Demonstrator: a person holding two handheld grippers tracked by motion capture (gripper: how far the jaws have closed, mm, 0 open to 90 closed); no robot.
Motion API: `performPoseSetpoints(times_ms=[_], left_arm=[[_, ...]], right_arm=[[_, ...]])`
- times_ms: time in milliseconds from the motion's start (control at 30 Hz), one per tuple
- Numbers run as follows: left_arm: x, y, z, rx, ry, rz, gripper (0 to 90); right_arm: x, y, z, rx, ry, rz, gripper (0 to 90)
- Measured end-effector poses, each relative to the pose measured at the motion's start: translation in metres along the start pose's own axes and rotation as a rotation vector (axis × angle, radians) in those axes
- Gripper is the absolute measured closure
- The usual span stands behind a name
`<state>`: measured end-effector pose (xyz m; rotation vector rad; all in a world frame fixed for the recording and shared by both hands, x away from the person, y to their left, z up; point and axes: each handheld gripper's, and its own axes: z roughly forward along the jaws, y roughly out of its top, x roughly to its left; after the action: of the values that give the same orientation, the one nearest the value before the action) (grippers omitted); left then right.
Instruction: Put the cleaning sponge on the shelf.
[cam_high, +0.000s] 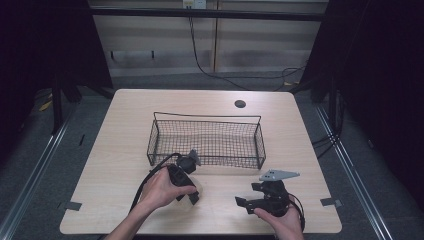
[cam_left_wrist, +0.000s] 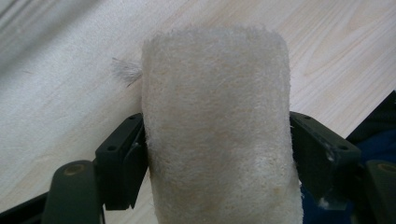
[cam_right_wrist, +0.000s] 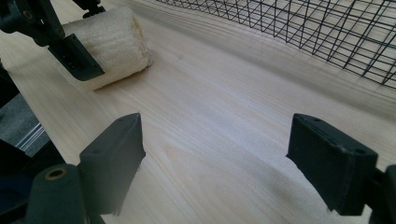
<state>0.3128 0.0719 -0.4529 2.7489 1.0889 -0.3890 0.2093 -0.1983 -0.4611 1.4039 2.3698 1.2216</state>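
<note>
From above, the left gripper (cam_high: 192, 192) clamped a pale loofah roll (cam_high: 199, 189) on the table (cam_high: 120, 145), at six o'clock of the wire basket (cam_high: 207, 142). Its own view showed both jaws pressing the roll's sides. The right gripper (cam_right_wrist: 215, 163) stood apart and empty; lifting level should clear the basket's near rim.

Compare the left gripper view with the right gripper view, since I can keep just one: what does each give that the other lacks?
Left gripper view alone: the left tongs closed on the cream loofah roll, whose fuzzy texture is seen close up. Right gripper view alone: the right tongs open with nothing between them, and the wire mesh basket beyond. Both: the roll in the left tongs and the light wooden table.
</note>
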Motion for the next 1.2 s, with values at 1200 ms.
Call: performPoseSetpoints(times_ms=[1200], left_arm=[[0.0,-0.016,-0.038,-0.083,-0.053,0.047,26.5]], right_arm=[[-0.001,0.0,0.0,0.007,0.003,0.007,18.0]])
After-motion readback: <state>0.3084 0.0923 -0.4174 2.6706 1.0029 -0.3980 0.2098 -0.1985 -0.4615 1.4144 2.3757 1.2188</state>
